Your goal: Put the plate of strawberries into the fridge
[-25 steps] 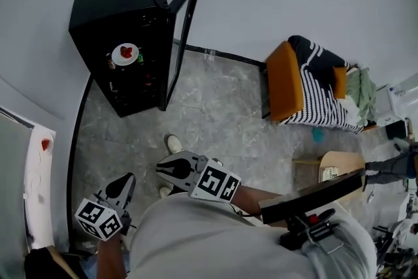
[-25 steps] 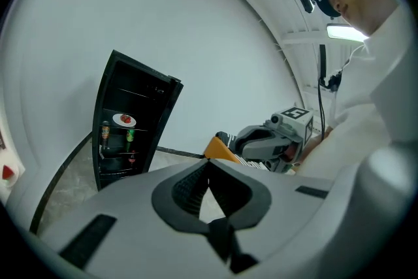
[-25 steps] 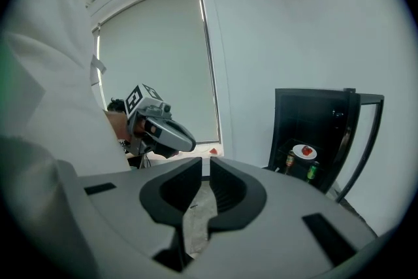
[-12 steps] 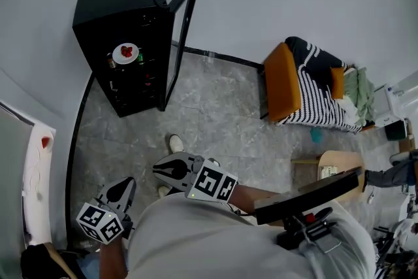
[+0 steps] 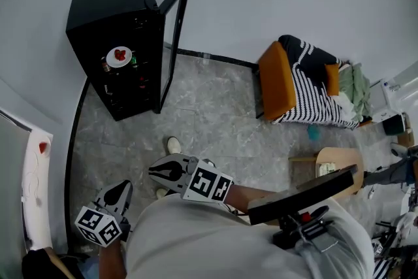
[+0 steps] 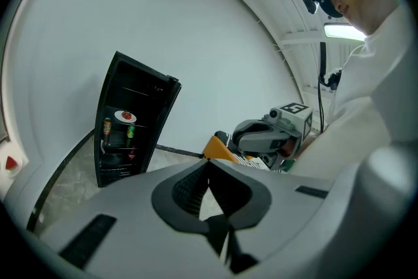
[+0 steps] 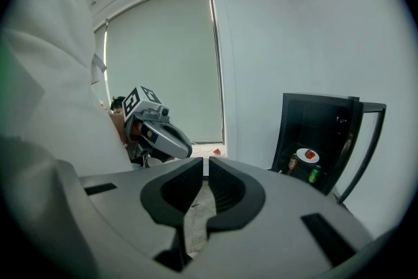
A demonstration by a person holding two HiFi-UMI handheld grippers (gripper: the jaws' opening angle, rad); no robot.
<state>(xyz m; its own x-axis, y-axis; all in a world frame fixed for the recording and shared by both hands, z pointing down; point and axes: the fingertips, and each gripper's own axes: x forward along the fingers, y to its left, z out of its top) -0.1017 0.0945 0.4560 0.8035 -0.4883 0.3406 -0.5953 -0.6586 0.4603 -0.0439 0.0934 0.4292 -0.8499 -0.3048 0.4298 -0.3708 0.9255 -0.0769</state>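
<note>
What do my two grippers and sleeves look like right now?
The left gripper and right gripper are alike: grey moulded bodies, black ribbed jaw pads, and a white cube with black square markers on each. The person wears a pale off-white top.

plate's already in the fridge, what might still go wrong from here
1. The fridge door stands wide open, and the left gripper and right gripper, both shut and empty, are far from it; left so, the fridge would likely warm up.
2. The plate of strawberries seems to sit near the shelf's front, by the drinks; a hard swing of the door might jolt it.
</note>
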